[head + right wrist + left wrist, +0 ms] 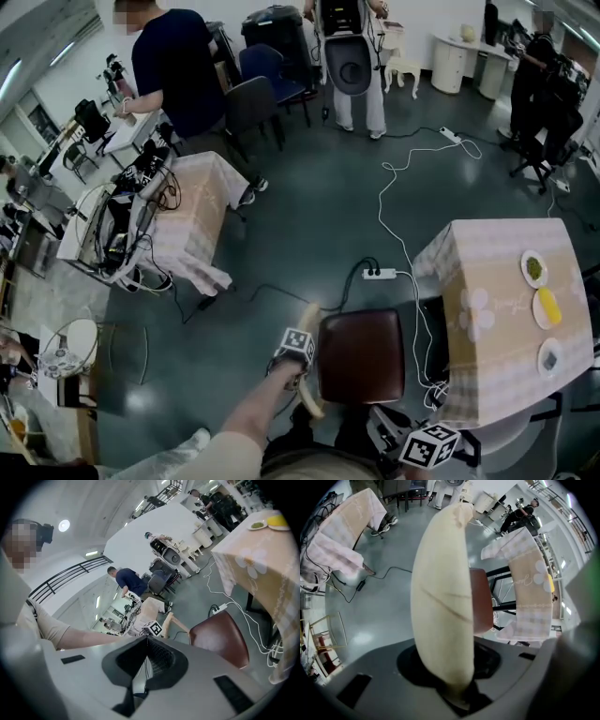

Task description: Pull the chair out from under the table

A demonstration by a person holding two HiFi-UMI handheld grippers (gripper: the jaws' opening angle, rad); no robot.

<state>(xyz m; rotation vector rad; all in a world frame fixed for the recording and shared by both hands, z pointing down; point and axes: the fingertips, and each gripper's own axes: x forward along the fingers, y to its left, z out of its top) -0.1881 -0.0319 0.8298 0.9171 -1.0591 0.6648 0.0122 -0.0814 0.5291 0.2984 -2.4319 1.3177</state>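
Chair: standing on the grey floor just beside the cloth-covered table, at the table's left edge in the head view.
Brown seat: lying in the open beside the hanging cloth, not tucked beneath it.
Backrest: pale curved wood, rising on the side of the seat away from the table and running down into the jaw gap in the left gripper view.
Left gripper: pointing steeply down and clamping the backrest, its tongs standing narrow around the wood. The person's forearm is reaching to it from the bottom edge of the head view.
Right gripper: hanging low near the table's near corner. Its tongs are pressing together with nothing between them, and the seat is showing ahead of it, apart.
Plates: three small ones sitting along the table's far side. One is carrying something green, one something yellow, and the third something too small to tell.
Power strip: lying on the floor just beyond the chair.
White cable: trailing away from the strip across the floor.
Second table: standing well apart at the left, draped in a similar cloth.
Person in a dark top: leaning over a bench beyond the second table.
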